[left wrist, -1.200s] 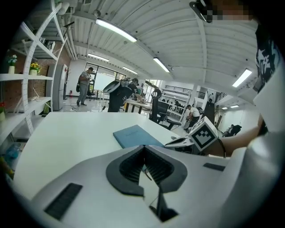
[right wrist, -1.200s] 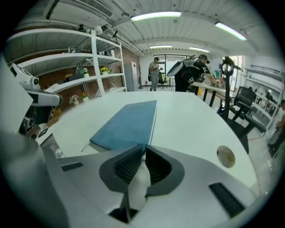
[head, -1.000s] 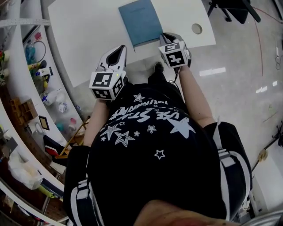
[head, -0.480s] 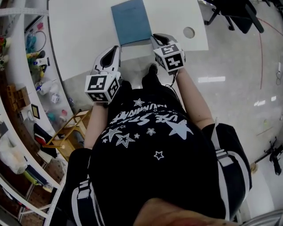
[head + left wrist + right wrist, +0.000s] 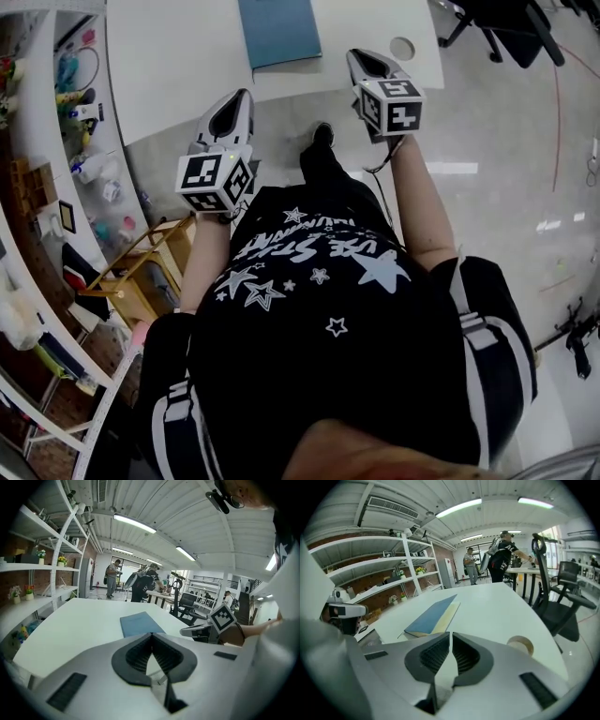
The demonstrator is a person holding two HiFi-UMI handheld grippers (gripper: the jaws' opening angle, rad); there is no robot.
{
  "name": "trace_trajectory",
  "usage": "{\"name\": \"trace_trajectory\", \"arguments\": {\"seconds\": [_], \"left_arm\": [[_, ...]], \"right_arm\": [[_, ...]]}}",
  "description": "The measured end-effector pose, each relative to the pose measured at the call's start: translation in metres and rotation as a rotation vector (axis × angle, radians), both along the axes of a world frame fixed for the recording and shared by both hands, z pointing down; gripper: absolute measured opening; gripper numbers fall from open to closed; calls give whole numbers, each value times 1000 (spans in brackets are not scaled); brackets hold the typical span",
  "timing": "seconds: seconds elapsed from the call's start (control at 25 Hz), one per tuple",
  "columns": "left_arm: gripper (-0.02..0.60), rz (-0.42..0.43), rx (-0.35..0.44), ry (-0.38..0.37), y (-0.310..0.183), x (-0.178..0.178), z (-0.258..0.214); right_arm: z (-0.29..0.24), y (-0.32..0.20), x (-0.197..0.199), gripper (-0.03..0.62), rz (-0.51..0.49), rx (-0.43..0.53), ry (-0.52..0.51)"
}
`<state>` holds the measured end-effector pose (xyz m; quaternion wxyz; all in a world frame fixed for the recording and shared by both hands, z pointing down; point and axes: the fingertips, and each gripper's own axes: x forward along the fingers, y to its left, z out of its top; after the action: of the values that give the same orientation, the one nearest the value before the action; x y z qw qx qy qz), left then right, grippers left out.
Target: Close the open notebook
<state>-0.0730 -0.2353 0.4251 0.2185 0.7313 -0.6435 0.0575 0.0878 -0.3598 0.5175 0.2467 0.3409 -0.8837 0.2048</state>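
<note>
Left gripper (image 5: 151,635): jaws pressed together at the tips, with nothing between them.
Right gripper (image 5: 450,634): jaws drawn in to a thin slit, pinching nothing.
Left hand pose: held out in front of the torso at the near edge of the white table (image 5: 169,66). The gripper aims forward over the table and slightly down, with its marker cube (image 5: 214,181) toward the body.
Right hand pose: forearm stretched forward, gripper tipped downward over the same table edge, its marker cube (image 5: 391,103) facing up. The two grippers are well apart.
Notebook (image 5: 278,28): closed and flat on the table with its blue cover up. It lies straight beyond the left gripper's tips and ahead-left of the right gripper's, touching neither.
Head view alone: both bare forearms, the black star-print shirt (image 5: 319,272), and the cluttered shelves (image 5: 56,187) out to the left of the left gripper.
Left gripper view alone: the right gripper off to its right, cube raised. People (image 5: 140,581) stand beyond the far end of the table, with an office chair (image 5: 187,603) near them.
Right gripper view alone: the cream page edge (image 5: 443,617) along the notebook's side nearer this gripper's aim. A round tan ring (image 5: 520,645) sits on the table just ahead-right of the jaws, where the head view shows only a flat circle. The left gripper sits at the far left of this view.
</note>
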Motion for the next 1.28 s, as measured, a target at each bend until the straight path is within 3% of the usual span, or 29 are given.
{"name": "trace_trajectory", "arguments": {"seconds": [0.2, 0.44, 0.56, 0.72, 0.92, 1.28], "left_arm": [[12, 11, 17, 25, 45, 7, -2], [12, 37, 45, 15, 117, 19, -11], [12, 34, 81, 16, 155, 15, -22], [12, 24, 128, 19, 197, 6, -31], [12, 46, 158, 37, 237, 11, -36], [12, 44, 204, 41, 271, 26, -50]], "right_arm": [[-15, 44, 11, 21, 40, 40, -26], [-30, 111, 27, 21, 112, 55, -122], [-43, 153, 20, 21, 98, 52, -174], [-63, 200, 13, 21, 48, 117, -143], [-78, 254, 32, 21, 57, 153, -115], [-97, 310, 57, 21, -4, 189, -101]]}}
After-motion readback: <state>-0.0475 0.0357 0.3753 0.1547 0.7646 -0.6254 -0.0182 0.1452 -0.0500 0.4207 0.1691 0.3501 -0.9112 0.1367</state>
